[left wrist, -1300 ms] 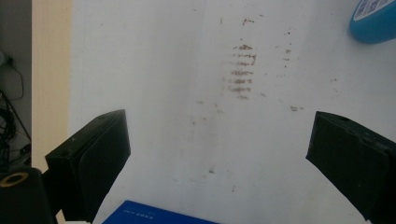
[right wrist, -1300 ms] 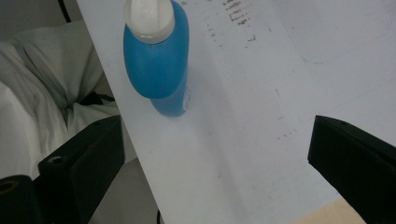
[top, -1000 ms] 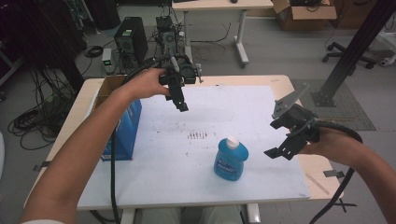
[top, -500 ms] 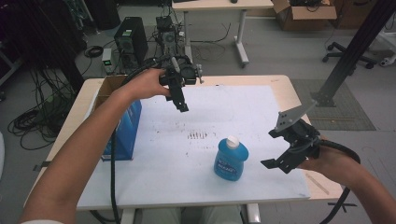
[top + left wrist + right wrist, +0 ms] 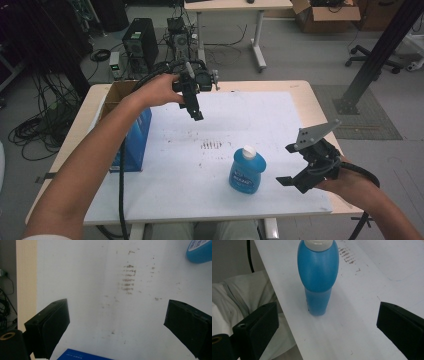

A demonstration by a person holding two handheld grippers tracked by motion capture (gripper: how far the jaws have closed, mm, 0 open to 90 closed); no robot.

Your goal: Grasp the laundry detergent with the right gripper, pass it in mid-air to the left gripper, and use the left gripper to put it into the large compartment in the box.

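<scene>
right tool lines up on the blue bottle, and a tip-over is the risk

high view: the blue bottle [image 5: 247,171] stands upright near the surface's [image 5: 165,200] front edge, the right tool [image 5: 292,165] just beside it, jaws apart; the left tool [image 5: 196,111] hovers well apart. left gripper view: its jaws gape over bare, stained surface, holding nothing. right gripper view: the bottle sits left of centre between the jaws, so one jaw could strike first and topple it over the edge.

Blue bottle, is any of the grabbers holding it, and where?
Nothing is held. The right gripper is open beside the blue bottle, not touching; the left gripper is open too.
</scene>
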